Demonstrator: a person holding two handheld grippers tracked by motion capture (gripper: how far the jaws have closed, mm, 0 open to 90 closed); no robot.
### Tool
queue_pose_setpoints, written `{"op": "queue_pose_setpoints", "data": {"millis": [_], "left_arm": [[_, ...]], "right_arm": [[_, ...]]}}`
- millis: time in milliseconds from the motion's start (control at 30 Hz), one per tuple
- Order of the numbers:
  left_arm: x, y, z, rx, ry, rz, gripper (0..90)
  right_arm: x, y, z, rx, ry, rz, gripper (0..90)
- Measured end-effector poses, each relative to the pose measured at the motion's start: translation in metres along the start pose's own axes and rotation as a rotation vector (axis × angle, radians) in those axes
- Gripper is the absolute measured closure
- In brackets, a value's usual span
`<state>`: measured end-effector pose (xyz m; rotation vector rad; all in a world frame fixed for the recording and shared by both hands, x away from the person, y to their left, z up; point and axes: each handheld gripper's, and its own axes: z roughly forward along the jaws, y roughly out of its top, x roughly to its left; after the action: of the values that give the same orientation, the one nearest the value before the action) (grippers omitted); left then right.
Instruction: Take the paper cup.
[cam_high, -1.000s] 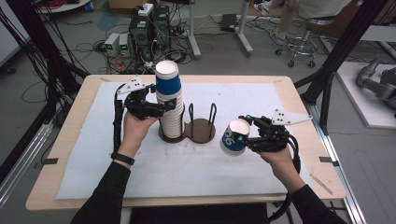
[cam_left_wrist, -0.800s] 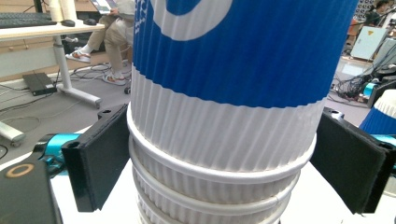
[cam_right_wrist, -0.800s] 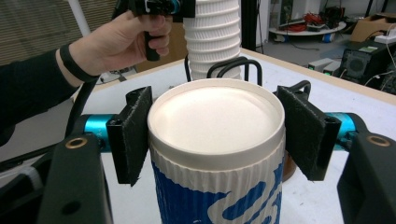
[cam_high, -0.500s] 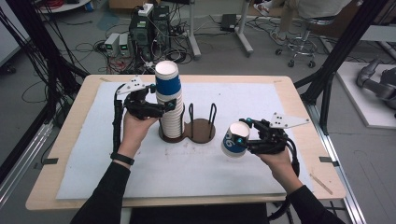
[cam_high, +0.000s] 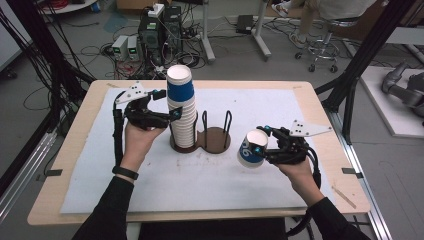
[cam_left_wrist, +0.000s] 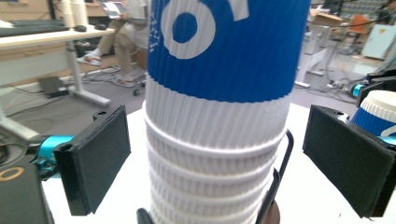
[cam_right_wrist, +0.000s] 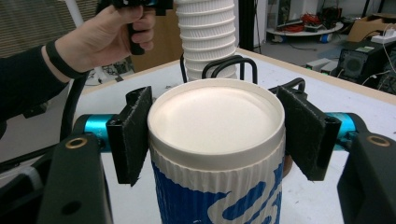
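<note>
Cup (cam_right_wrist: 215, 154) clamped in right tool (cam_right_wrist: 215, 130), stack (cam_left_wrist: 215, 140) btwn left tool (cam_left_wrist: 224, 158) pads

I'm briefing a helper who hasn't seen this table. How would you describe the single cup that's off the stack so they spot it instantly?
Start at the dark two-slot cup holder at the middle of the white mat. To its right, the right gripper clamps one blue-and-white ribbed paper cup. Unlike the tall cup stack standing in the holder, it is alone and tilted.

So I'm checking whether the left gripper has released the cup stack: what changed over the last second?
The left gripper has just opened its jaws; both pads now stand clear of the cup stack, which is still between them. The right gripper still clamps the single cup, held slightly lower. The wire holder stayed put.
</note>
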<state>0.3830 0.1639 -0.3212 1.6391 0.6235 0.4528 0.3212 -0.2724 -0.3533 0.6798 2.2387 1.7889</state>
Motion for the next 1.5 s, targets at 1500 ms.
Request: {"op": "queue_pose_setpoints", "data": {"millis": [1500], "left_arm": [[-0.067,-0.072,-0.033,0.057,-0.139,0.034,7.6]], "right_arm": [[-0.002,-0.001,0.003,0.002,-0.003,-0.003,31.2]]}}
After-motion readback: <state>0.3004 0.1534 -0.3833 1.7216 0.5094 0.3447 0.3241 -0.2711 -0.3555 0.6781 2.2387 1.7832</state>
